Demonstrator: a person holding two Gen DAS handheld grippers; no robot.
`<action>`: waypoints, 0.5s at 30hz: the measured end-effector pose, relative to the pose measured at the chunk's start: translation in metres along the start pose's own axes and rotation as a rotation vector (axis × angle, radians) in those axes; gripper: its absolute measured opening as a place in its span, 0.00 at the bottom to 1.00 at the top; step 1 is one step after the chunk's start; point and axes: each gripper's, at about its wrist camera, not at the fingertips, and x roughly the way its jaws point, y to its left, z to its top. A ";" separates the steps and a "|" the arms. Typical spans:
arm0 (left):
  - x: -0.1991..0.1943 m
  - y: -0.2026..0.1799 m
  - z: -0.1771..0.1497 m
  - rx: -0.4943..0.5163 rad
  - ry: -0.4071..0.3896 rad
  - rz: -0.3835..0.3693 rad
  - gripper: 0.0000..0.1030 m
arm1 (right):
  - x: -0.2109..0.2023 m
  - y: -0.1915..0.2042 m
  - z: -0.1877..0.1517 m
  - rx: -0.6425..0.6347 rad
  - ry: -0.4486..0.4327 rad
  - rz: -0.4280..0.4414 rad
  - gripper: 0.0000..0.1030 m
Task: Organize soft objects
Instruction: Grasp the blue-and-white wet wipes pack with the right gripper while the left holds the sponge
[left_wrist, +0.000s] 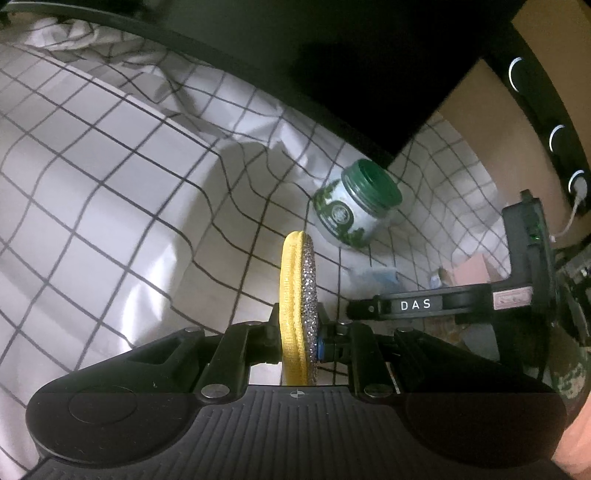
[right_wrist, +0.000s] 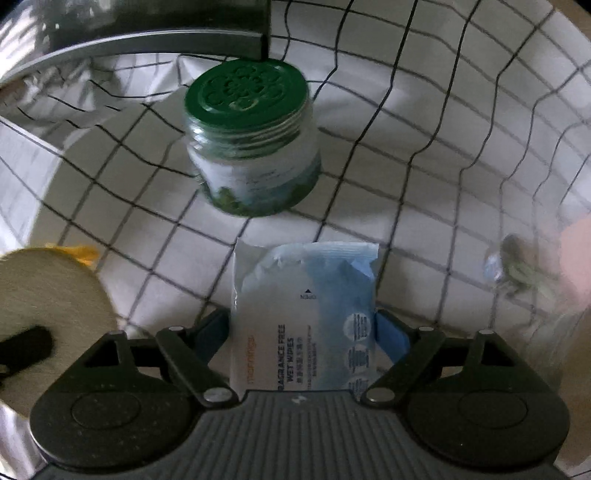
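Grippers each carry one soft item: left gripper (left_wrist: 298, 334) pinches a scouring pad (left_wrist: 297, 306) edge-on, right gripper (right_wrist: 303, 328) clamps a wet-wipes pack (right_wrist: 303, 317). Both seem lifted for sorting, with the green-lidded jar (right_wrist: 251, 144) at twelve o'clock.

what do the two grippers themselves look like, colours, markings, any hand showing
Both are black. The left gripper has a ribbed body, rounded side lobes, silver pivot bolts on angled links and a small blue fingertip part. The right gripper is built alike, with blue finger pads; seen from the left view, its arm carries a white "DAS" label. Bare skin shows at the frame edges.

Rumpled white grid-checked sheet (left_wrist: 110, 166), dim light, possibly bed
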 end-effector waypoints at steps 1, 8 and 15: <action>0.000 -0.002 0.000 0.007 0.005 0.000 0.17 | -0.003 0.002 -0.004 0.006 -0.014 0.029 0.84; 0.003 -0.008 0.001 0.061 0.016 0.004 0.17 | -0.007 0.002 -0.034 0.003 -0.164 0.049 0.84; 0.004 -0.012 0.004 0.113 0.012 0.026 0.17 | 0.007 0.009 -0.030 -0.012 -0.189 -0.037 0.87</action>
